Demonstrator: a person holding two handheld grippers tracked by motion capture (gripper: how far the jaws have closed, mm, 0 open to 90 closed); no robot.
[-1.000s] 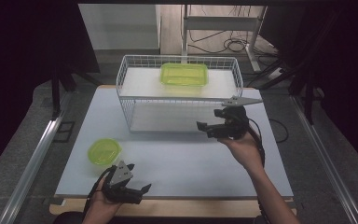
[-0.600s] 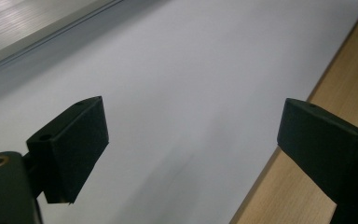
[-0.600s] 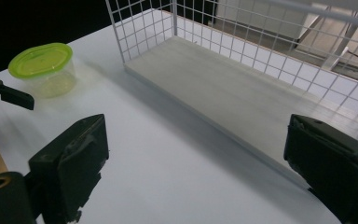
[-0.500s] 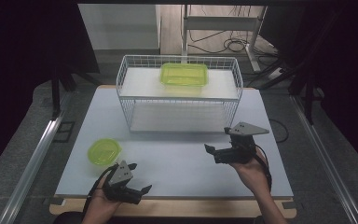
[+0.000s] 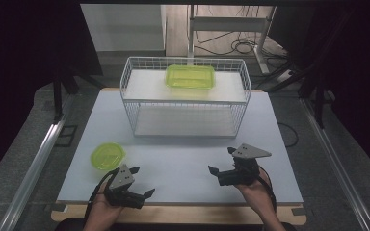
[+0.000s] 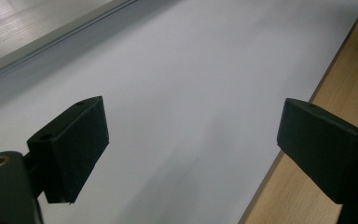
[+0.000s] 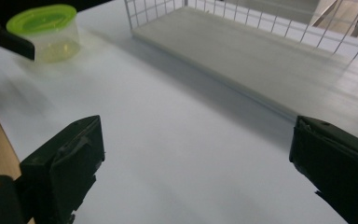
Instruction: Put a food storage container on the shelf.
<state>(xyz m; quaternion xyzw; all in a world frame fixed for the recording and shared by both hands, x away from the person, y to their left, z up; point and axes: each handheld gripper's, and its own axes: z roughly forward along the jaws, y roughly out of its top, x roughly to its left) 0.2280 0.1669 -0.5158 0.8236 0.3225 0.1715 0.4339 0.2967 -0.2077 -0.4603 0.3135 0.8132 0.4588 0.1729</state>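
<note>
Right gripper [image 5: 223,160] has just been opening, jaws wide with nothing between them (left gripper [image 5: 140,182] likewise spread, empty) over the table [image 5: 183,163].

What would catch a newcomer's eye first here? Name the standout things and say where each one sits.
The bright green rectangular container stands out most, lying on the top shelf of the white wire rack at the far side of the table. A round green-lidded tub sits alone near the table's front left, just beyond the left gripper. Both that and the right gripper are open and empty over the bare white tabletop.
</note>
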